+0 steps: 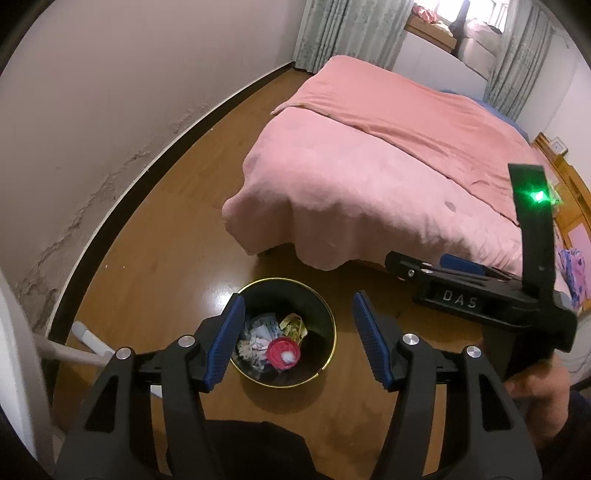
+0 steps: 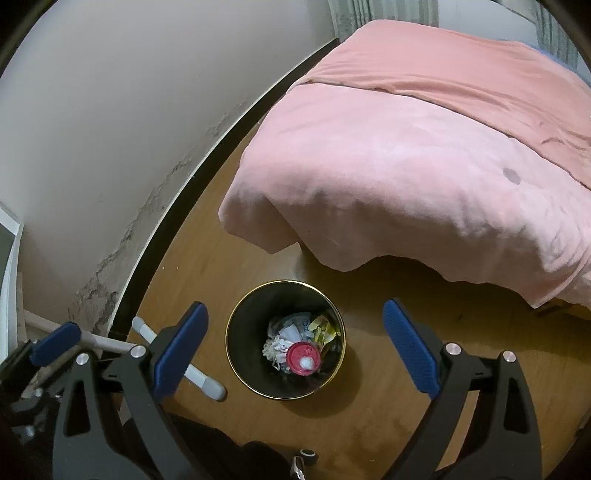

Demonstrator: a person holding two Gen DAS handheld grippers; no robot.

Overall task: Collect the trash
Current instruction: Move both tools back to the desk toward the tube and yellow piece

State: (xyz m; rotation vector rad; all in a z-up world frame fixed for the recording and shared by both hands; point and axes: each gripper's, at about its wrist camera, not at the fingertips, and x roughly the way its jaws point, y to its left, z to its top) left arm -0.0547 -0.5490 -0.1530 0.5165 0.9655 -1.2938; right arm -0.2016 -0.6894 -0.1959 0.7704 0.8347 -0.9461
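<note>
- Two grippers are seen above a wooden floor point(image 1: 155, 221), smooth and glossy, with a bright glare patch near the bin.
- The left gripper point(image 1: 299, 343) is held with its jaws apart and nothing between them; ribbed blue pads point(image 1: 225, 343) are carried on black plastic arms with silver rivets.
- The right gripper point(image 2: 291, 350) is likewise spread wide and empty, and its blue pads point(image 2: 410, 350) show the same fine ridged texture.
- The trash bin point(image 2: 238, 354) is found on the floor below both grippers: round, black inside, edged with a thin gold rim.
- The trash is seen lying at the bottom of the bin: crumpled white paper point(image 2: 275, 349), a yellow crinkled wrapper point(image 2: 323, 328), a pale blue printed packet point(image 2: 303, 319) whose writing cannot be read, and a round red lid point(image 2: 303, 358) with a white blob at its centre.
- In the left wrist view the right gripper's black body point(image 1: 480, 299) is shown side-on, and the raised letters "DAS" are read on it; a green light point(image 1: 537, 195) glows on its upright black bar.
- A hand point(image 1: 539, 402) is glimpsed blurred around that gripper's handle.
- A bed point(image 2: 406, 166) is draped in a soft, fuzzy pink blanket, hanging in rounded folds just beyond the bin.
- A white tubular frame point(image 2: 177, 363) with grey end caps is laid on the floor left of the bin.
- The pale wall point(image 1: 92, 129) is marked by cracked, peeling patches above a dark baseboard.
- Grey-green patterned curtains point(image 1: 332, 33) are hung at the far end.
</note>
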